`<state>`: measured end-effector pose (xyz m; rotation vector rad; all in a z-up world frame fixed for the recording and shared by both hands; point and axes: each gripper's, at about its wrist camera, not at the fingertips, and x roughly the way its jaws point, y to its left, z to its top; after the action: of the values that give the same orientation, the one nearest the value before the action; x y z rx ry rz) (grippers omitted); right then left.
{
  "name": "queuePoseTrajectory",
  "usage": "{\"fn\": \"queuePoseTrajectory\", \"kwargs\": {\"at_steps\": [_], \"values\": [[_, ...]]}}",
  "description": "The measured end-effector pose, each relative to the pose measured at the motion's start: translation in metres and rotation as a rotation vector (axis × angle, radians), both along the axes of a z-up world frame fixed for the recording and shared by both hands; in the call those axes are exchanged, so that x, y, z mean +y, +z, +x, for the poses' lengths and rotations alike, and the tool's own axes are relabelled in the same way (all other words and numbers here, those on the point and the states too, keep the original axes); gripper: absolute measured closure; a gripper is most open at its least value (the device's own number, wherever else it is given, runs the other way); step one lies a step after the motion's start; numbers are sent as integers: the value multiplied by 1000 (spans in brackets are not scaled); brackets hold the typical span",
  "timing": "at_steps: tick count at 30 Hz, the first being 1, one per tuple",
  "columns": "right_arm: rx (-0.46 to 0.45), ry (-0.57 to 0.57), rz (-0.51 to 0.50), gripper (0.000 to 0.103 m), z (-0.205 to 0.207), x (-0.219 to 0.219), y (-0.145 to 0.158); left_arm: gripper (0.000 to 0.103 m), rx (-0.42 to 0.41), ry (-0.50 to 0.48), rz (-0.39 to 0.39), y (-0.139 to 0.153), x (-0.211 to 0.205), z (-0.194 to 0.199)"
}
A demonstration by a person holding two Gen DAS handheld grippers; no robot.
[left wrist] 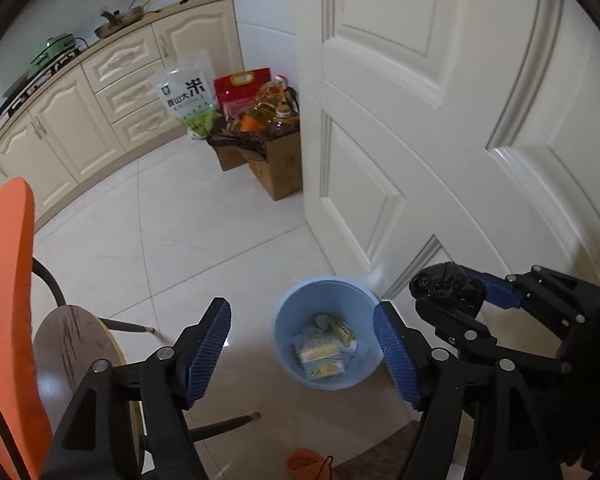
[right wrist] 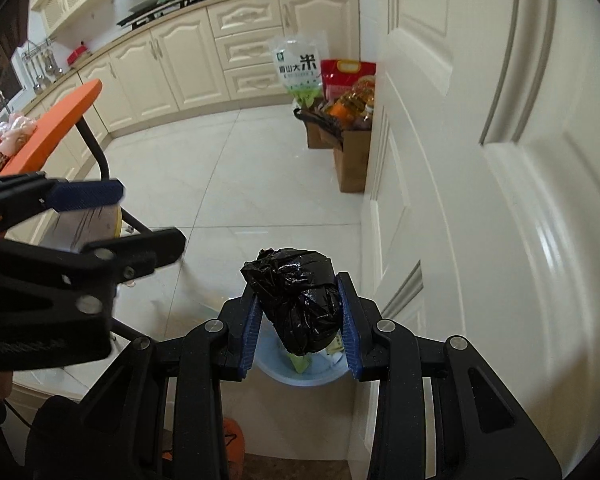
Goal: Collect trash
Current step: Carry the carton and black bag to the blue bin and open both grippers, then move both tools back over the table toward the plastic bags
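Black plastic, left wrist view: the crumpled black bag [left wrist: 446,290] is clamped at the tip of the right gripper [left wrist: 454,296], which comes in from the right edge of the picture, in front of the white door [left wrist: 440,120].
Bin, left wrist view: the blue bin [left wrist: 327,332] stands on the tiled floor [left wrist: 204,236] just beside the foot of the door; some wrappers and paper [left wrist: 324,350] lie at its bottom.
Left gripper, left wrist view: the left gripper [left wrist: 302,354] is released, its blue pads stand wide with nothing between them, and the bin shows in the gap, lower down on the floor.
Reason, left wrist view: I judge the free gripper stands ready for the bin or the bag, while the other one carries the bag.
Chair, left wrist view: an orange chair [left wrist: 8,280] stands at the left edge, apart from the bin.
Right gripper, right wrist view: the right gripper [right wrist: 300,316] is grasping the black bag [right wrist: 296,300]; both pads press on its sides.
Bag and bin, right wrist view: the bag hangs above the blue bin [right wrist: 300,372] and hides most of its mouth; it does not seem to touch it.
Left gripper, right wrist view: the left gripper [right wrist: 140,216] comes in from the left edge, over the floor [right wrist: 260,168].
Reason, right wrist view: the bag is probably a liner or a tied trash bag held over the bin; which of them, I cannot tell.
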<state>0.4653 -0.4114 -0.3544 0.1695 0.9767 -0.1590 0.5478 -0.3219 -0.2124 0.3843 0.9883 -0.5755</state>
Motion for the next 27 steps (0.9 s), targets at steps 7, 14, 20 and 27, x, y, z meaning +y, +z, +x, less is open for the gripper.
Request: {"fn": "queuePoseTrajectory", "kwargs": {"at_steps": [7, 14, 20, 27], "values": [[-15, 16, 16, 69, 13, 9, 1, 28, -86, 65, 12, 12, 15, -10], [-55, -15, 13, 14, 26, 17, 8, 26, -151, 114, -7, 32, 42, -29], [-85, -10, -4, 3, 20, 35, 30, 25, -164, 148, -63, 54, 68, -49], [-165, 38, -10, 2, 6, 82, 84, 23, -215, 197, -136, 102, 129, -85]]}}
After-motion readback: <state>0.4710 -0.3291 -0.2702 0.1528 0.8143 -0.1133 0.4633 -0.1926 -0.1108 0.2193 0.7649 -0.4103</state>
